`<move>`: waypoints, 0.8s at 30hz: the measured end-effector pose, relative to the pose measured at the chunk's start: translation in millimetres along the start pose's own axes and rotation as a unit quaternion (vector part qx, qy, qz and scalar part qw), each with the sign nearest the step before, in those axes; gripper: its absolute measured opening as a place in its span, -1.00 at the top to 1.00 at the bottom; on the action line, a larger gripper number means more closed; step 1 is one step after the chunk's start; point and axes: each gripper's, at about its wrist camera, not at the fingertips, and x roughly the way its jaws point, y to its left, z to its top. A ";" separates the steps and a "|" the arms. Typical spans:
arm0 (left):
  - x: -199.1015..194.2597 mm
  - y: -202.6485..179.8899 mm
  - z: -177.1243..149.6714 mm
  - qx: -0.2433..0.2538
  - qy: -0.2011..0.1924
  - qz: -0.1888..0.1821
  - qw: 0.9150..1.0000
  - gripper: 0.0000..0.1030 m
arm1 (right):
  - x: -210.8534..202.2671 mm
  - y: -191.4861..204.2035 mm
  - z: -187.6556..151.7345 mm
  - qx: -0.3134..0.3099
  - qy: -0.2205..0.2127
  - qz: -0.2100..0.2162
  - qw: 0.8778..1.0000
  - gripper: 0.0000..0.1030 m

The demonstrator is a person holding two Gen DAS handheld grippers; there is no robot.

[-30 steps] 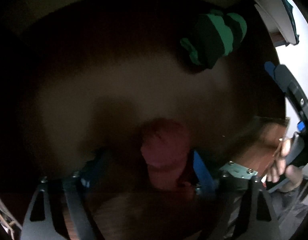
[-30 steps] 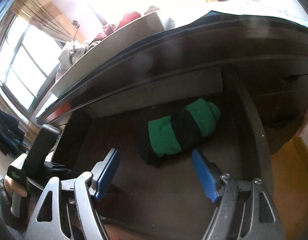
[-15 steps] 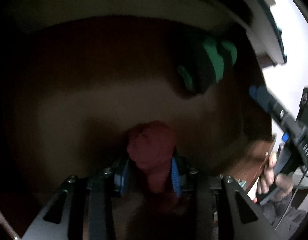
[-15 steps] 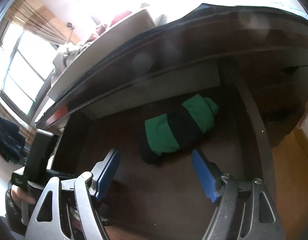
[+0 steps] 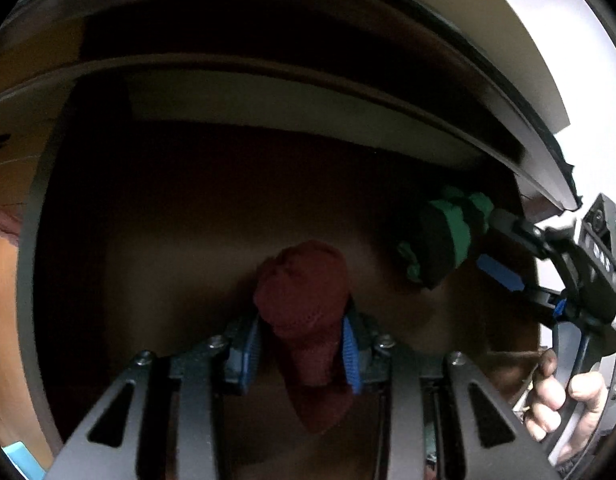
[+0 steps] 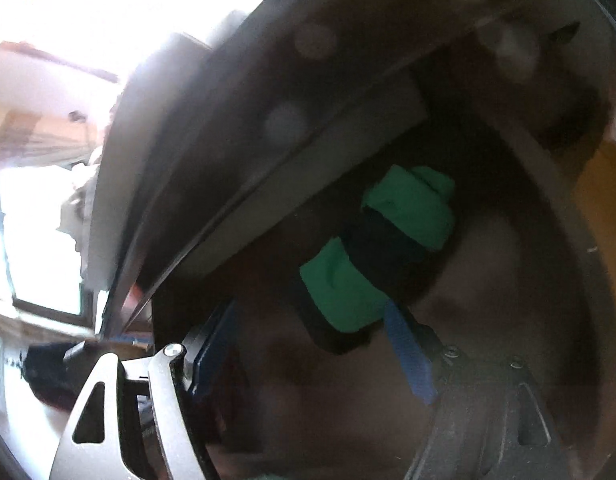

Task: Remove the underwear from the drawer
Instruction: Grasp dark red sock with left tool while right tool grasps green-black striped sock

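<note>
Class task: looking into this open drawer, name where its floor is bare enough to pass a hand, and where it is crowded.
Bare: the drawer floor between the left wall and the red roll, and the strip between that roll and the back wall. Crowded: the right side, where the green-and-black roll lies with the open right gripper at it; the left gripper grips the red roll at the front middle.

1. No text, label, brand, number or sign can be read in either wrist view.
2. In the left wrist view, the dark box-shaped camera unit (image 5: 599,240) at the far right carries small pale marks on its face, too small and blurred to read.
3. The right wrist view is blurred throughout; nothing lettered shows there.
</note>
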 end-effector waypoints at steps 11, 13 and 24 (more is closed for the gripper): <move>-5.8 33.5 -3.2 -0.032 0.010 -0.017 0.999 0.36 | 45.0 -6.3 3.2 0.106 -0.006 -0.048 0.993 -0.49; -4.8 33.5 -2.1 -0.028 0.012 -0.020 0.999 0.36 | 47.0 -1.9 4.1 0.101 -0.006 -0.059 0.993 -0.49; 4.7 38.6 9.6 -0.031 0.016 -0.032 0.999 0.36 | 65.4 37.3 -1.3 0.022 0.013 -0.155 0.988 -0.48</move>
